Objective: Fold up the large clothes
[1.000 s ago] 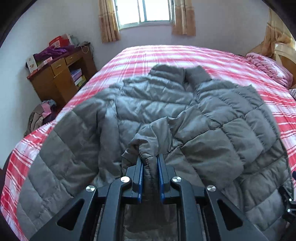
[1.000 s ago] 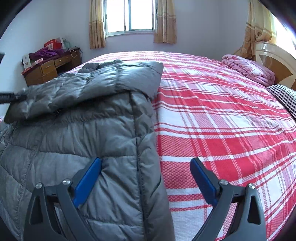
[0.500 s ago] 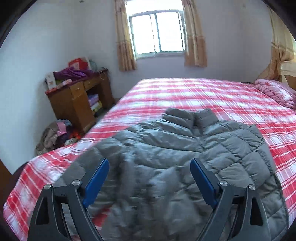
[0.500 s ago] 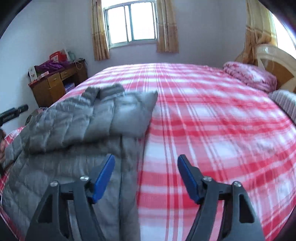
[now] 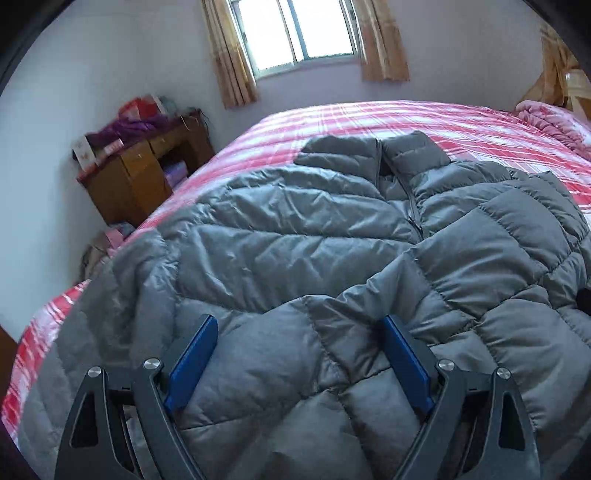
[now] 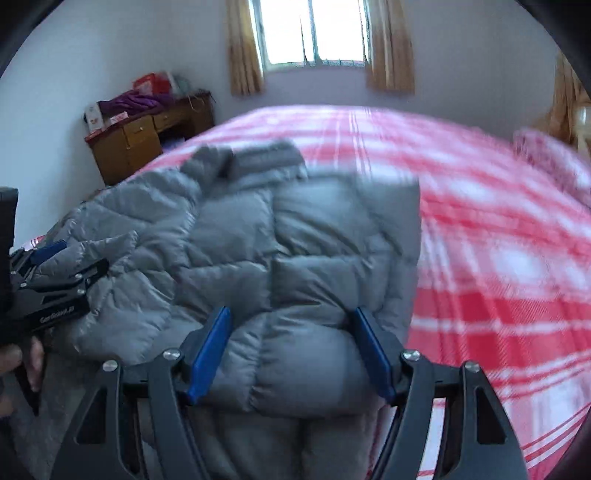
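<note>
Left wrist view looks down over a grey quilted puffer jacket (image 5: 332,240) spread on the bed (image 5: 424,118), whose cover is a red and white plaid. Its collar points toward the window (image 5: 295,33) and its zip runs down the middle. The left tongs (image 5: 299,354) stand wide apart over the jacket's near part; their blue pads (image 5: 192,358) press on nothing, and the jaws have just been opening, with loose fabric lying below them.

Seen from the right wrist, the picture is blurred. The right tongs (image 6: 291,350) have just been closing, and a puffy fold of the jacket (image 6: 295,240) bulges between the blue pads (image 6: 210,347), which seem to press on it from both sides. To the jacket's left the left tongs (image 6: 55,266) show again, held in a hand (image 6: 18,362); white lettering on their black body is too smeared to read.

Left of the bed, against the wall, stands a wooden desk (image 5: 140,173) piled with purple cloth and red and white boxes; their print is too small to make out. Tan curtains (image 5: 229,55) flank the window.
</note>
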